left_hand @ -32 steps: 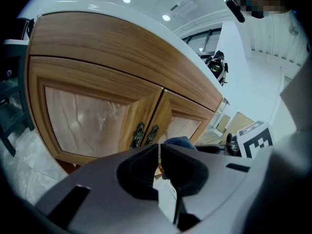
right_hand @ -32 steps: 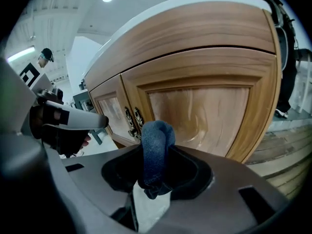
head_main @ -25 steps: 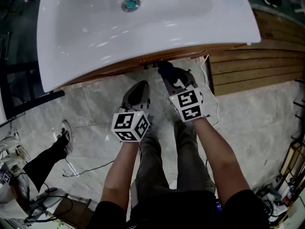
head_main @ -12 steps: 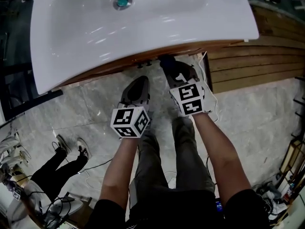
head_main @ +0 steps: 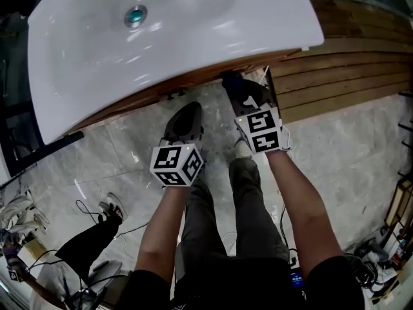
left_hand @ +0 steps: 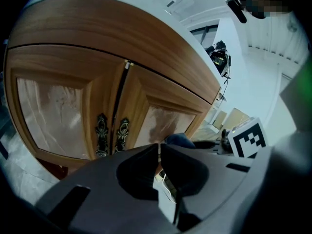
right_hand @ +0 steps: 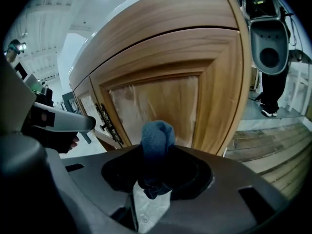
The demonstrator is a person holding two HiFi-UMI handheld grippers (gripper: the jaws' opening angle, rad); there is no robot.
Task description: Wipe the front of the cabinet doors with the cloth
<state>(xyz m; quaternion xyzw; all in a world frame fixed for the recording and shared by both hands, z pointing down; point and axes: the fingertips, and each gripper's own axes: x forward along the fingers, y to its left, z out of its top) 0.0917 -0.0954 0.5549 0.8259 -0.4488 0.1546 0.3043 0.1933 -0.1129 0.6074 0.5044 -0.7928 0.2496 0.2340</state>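
Note:
The wooden cabinet has two panelled doors, the left door (left_hand: 53, 108) and the right door (right_hand: 161, 104), with ornate dark handles (left_hand: 111, 133) at the centre seam. My right gripper (right_hand: 156, 155) is shut on a bunched blue cloth (right_hand: 157, 133), which is held close in front of the right door's panel. In the head view the right gripper (head_main: 237, 89) reaches under the sink's edge. My left gripper (left_hand: 159, 147) is shut with nothing in it, aimed at the cabinet from a little farther back (head_main: 186, 116). The cloth (left_hand: 179, 139) also peeks past its jaws.
A white sink basin (head_main: 193, 31) overhangs the cabinet. A slatted wooden floor (head_main: 348, 76) lies to the right and marble tiles (head_main: 116, 154) to the left. Cables (head_main: 97, 212) and another person's leg (head_main: 90, 244) are at the lower left.
The right gripper with the cloth has edged slightly right and closer to the cabinet. The left gripper has barely moved. The other person's legs have shifted on the floor.

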